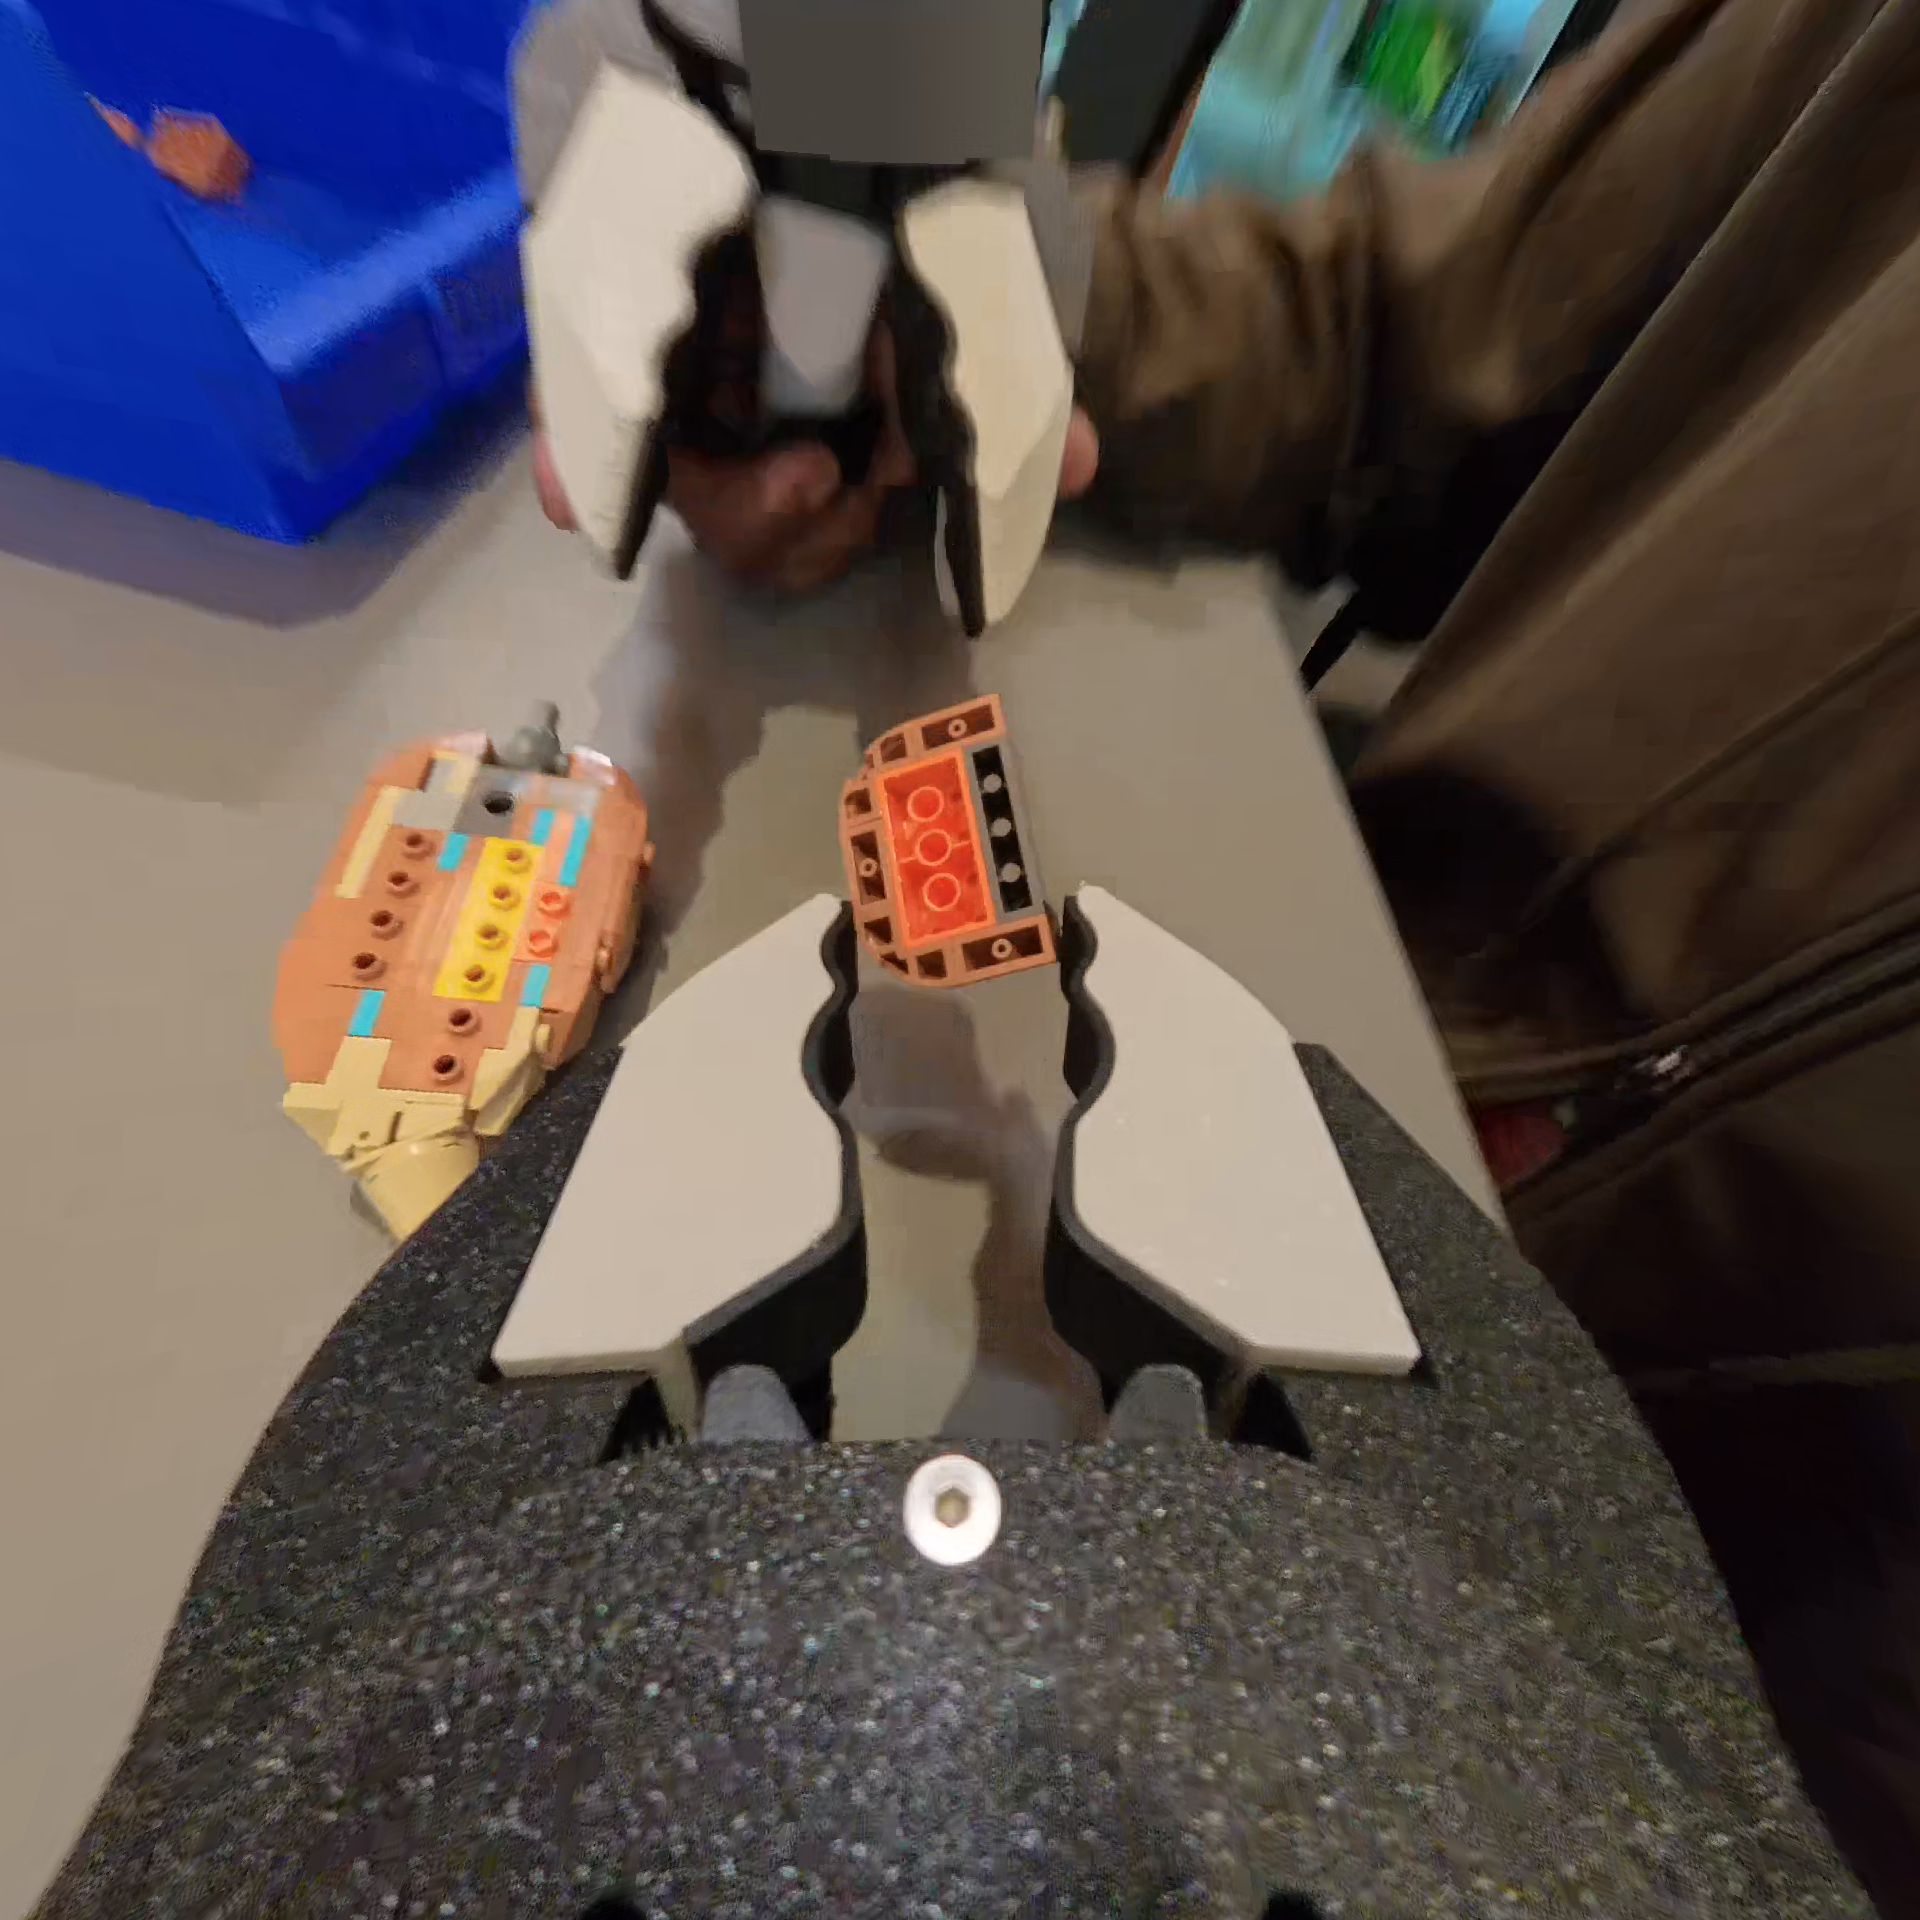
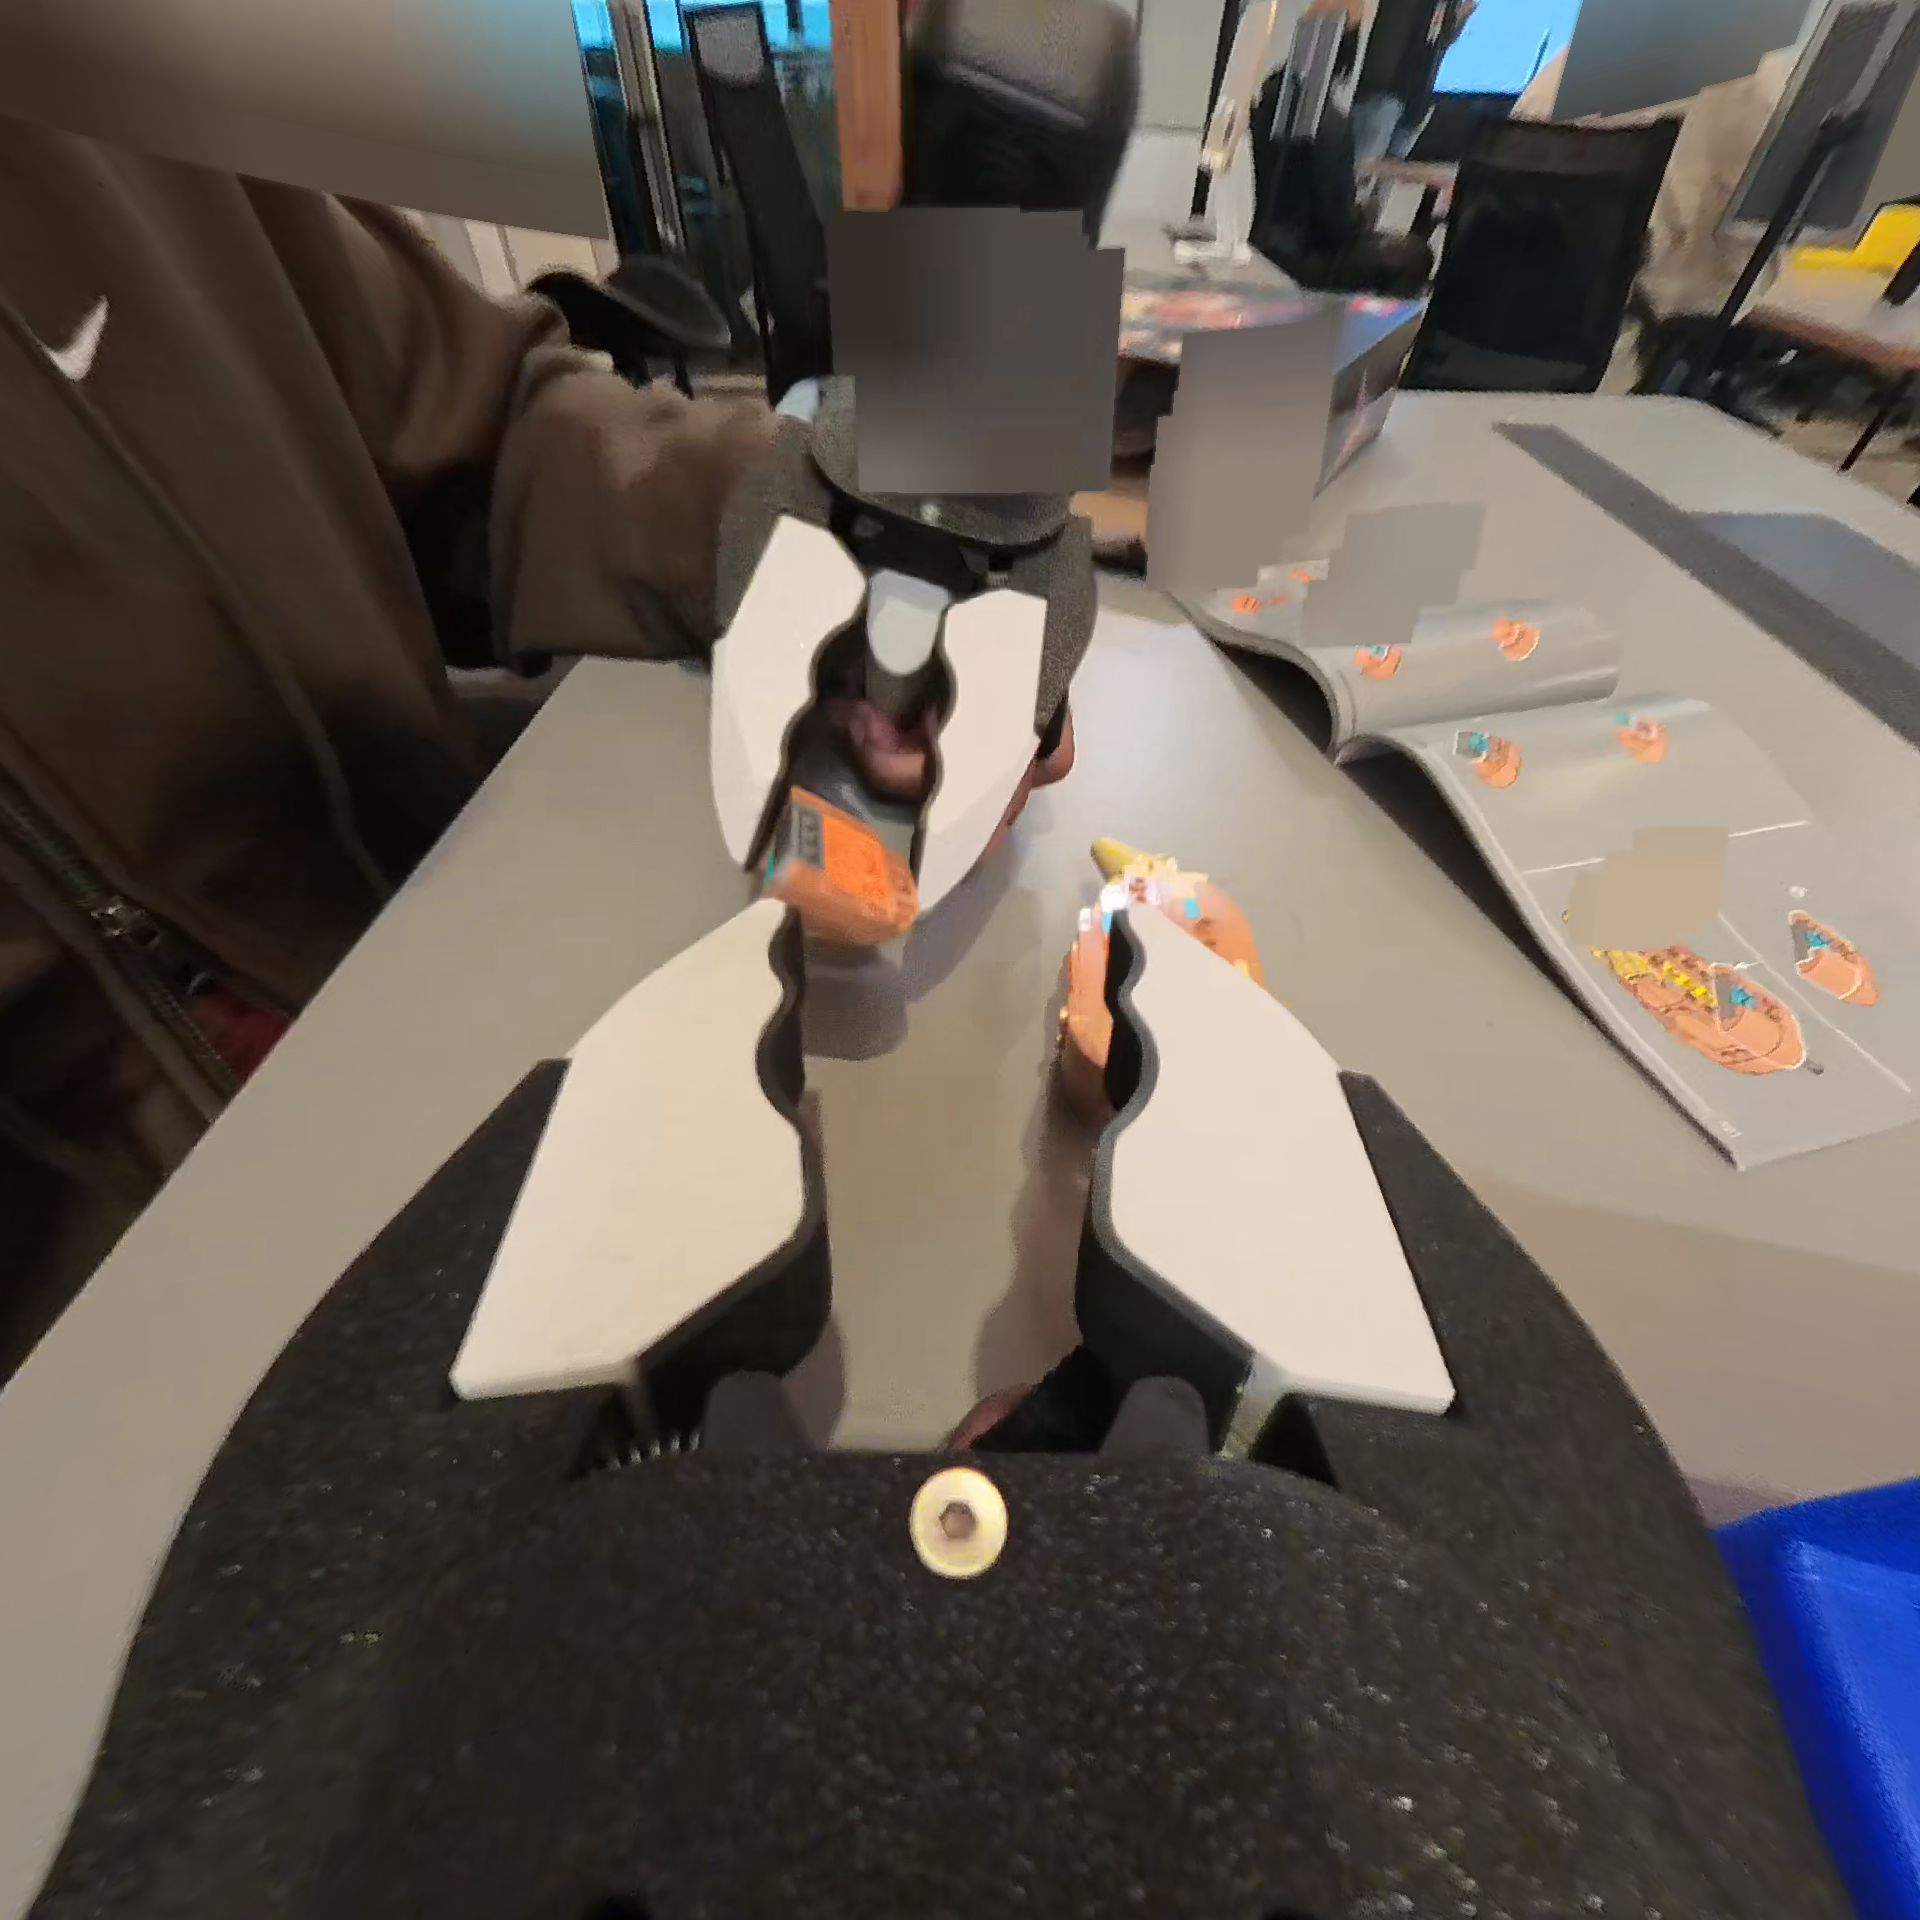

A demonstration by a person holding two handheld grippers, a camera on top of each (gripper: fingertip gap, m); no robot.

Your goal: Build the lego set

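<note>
**Left wrist view: small sub-assembly pinched, hull waiting on the table**

- Landmark: brown-and-tan hull model (image 1: 457,956), lying studs-up on the grey table (image 1: 156,1039).
- Nearest: left gripper (image 1: 956,914), just right of the hull and raised off the table. Its tips are clenched on a small brown sub-assembly (image 1: 951,847), biting only the near end. The underside faces the camera: orange plate, black strip, open brown cells.
- Right wrist view agrees: the piece hangs out past the tips, tilted, with its shadow on the table below.
- Beyond the hull: right gripper (image 1: 800,582), released, jaws wide, nothing between them. It faces the left gripper, close to the held piece but not touching it.
- Farther out: blue bin (image 1: 208,312) well beyond the hull, with a few blurred orange bits inside. An open instruction booklet (image 2: 1558,831) lies flat on the table on the hull's far side from the person.

Handling, my judgement:
- Sub-assembly is light and rigid, of hard smooth plastic. Held only by its end, it could pivot or slip if pushed.
- It is made of several bricks, so squeezing across a seam may pop it apart. Flat opposite side walls look the safest hold.
- Hull looks heavier but is free to slide. Pressing a part on likely needs the empty gripper bracing its long sides.
- Grey peg at the hull's far end and the small side fittings look fragile; avoid them.
</note>
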